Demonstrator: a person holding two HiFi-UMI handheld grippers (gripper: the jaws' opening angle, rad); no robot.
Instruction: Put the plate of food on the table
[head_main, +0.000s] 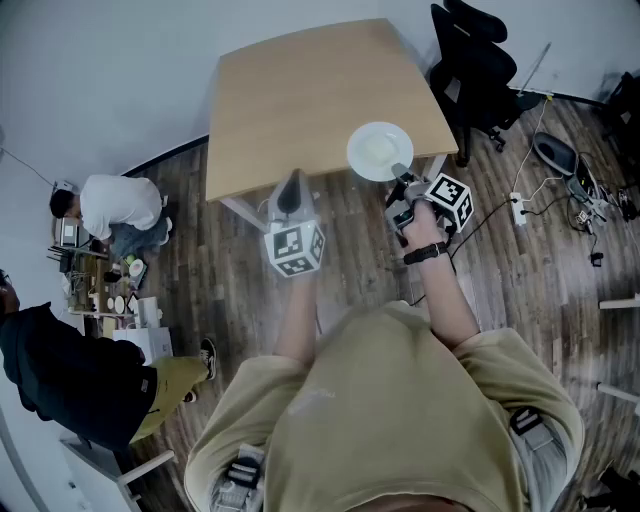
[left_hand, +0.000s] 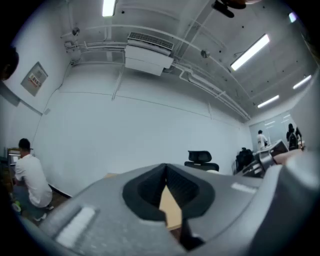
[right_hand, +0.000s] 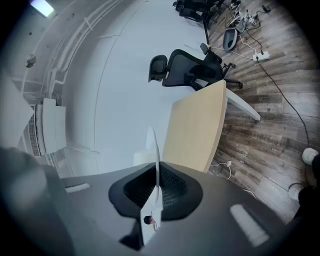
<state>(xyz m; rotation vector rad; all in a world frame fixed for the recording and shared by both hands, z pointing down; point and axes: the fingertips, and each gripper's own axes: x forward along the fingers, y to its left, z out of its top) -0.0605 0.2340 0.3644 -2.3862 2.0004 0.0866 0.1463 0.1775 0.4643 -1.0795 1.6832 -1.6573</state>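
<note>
Currently: right gripper (head_main: 401, 174) clamped on rim of white plate (head_main: 379, 150), held over near right edge of table (head_main: 300, 100). Left gripper (head_main: 291, 185) closed, empty, at table's near edge.

The round white plate (head_main: 380, 150) is over the near right corner of the pale wooden table (head_main: 300, 100), its rim in the right gripper (head_main: 401, 180). The left gripper (head_main: 291, 195) is left of it, and a black office chair (head_main: 480, 70) stands right of the table.
</note>
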